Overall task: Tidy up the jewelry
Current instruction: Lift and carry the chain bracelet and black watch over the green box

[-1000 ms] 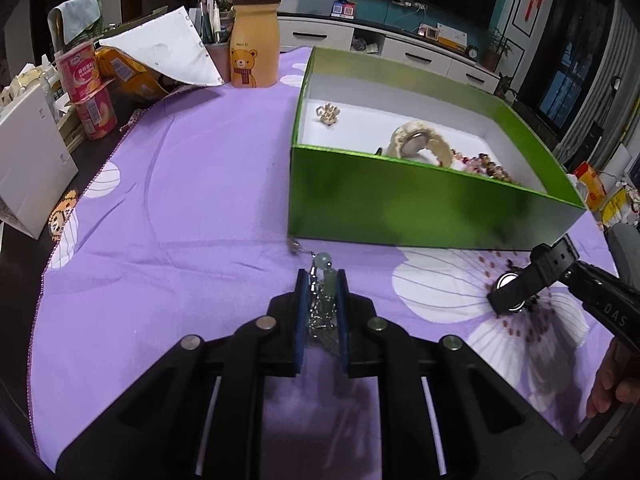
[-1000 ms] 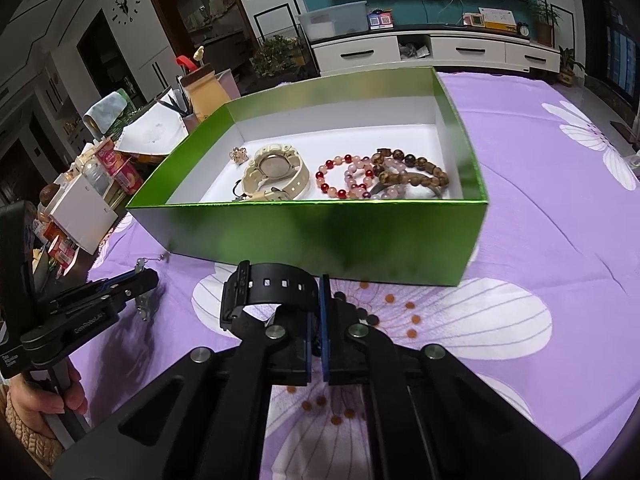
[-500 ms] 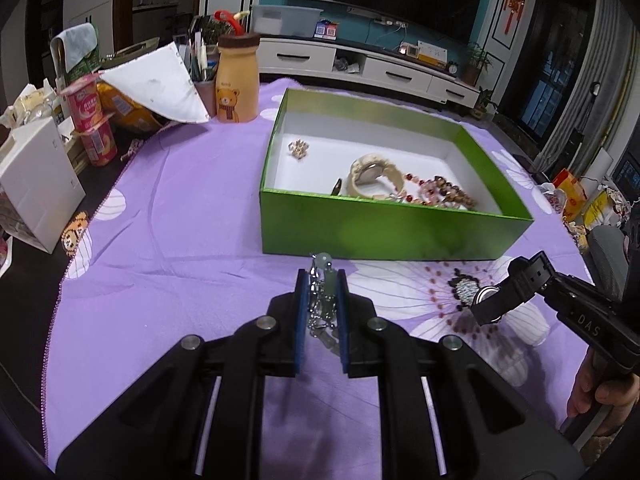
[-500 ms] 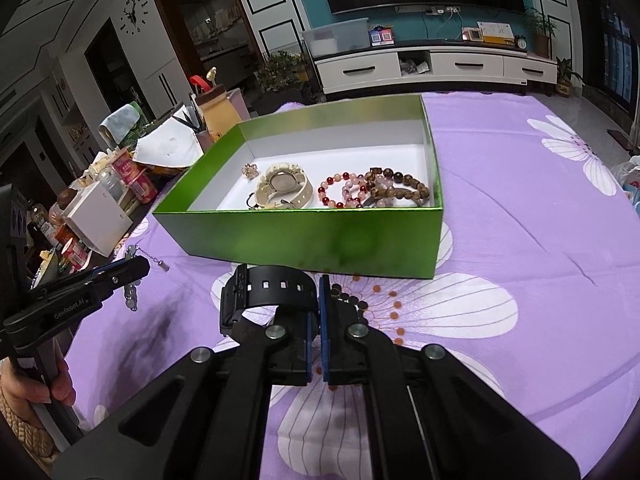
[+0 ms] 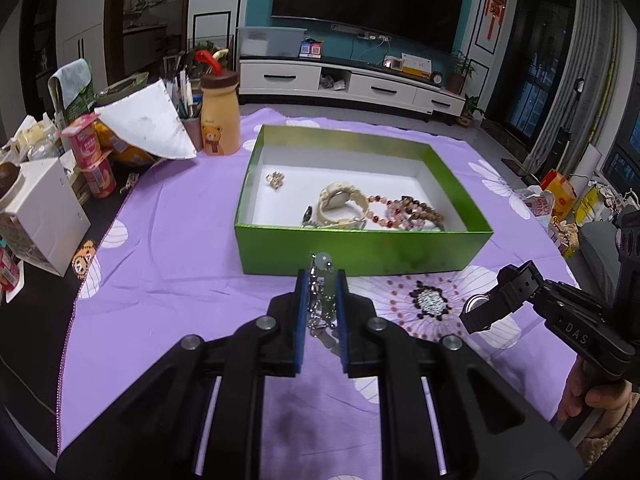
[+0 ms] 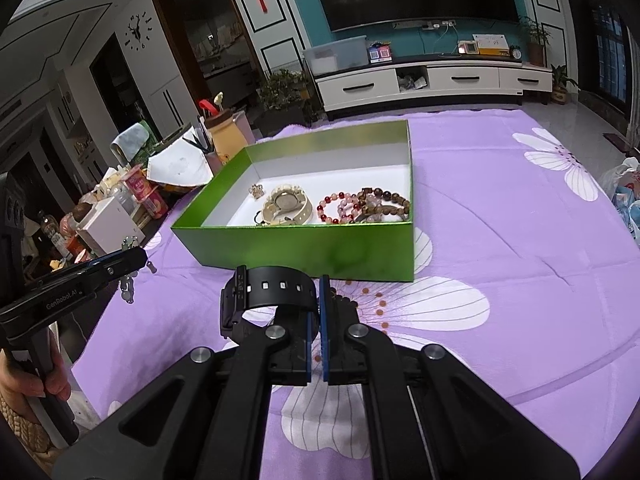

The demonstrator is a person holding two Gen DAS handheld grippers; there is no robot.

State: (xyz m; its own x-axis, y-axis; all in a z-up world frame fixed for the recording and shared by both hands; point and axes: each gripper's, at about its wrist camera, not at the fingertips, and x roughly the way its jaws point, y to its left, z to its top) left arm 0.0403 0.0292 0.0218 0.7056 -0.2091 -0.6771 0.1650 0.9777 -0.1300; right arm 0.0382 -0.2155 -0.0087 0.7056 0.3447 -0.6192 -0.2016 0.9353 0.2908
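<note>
Left gripper (image 5: 321, 276) pinching silver chain with pale green bead (image 5: 325, 280), held above purple flowered tablecloth (image 5: 168, 248), just short of green box (image 5: 360, 252). Right gripper (image 6: 319, 300) clamped on black watch strap (image 6: 276, 292), off the cloth, near box front wall. Inside box: cream watch (image 6: 286, 204), beaded bracelets (image 6: 364, 204), small gold brooch (image 6: 257, 190).

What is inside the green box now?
Inside the green box lie a cream watch, bead bracelets and a small gold ornament. The near wall hides the floor strip behind it.
</note>
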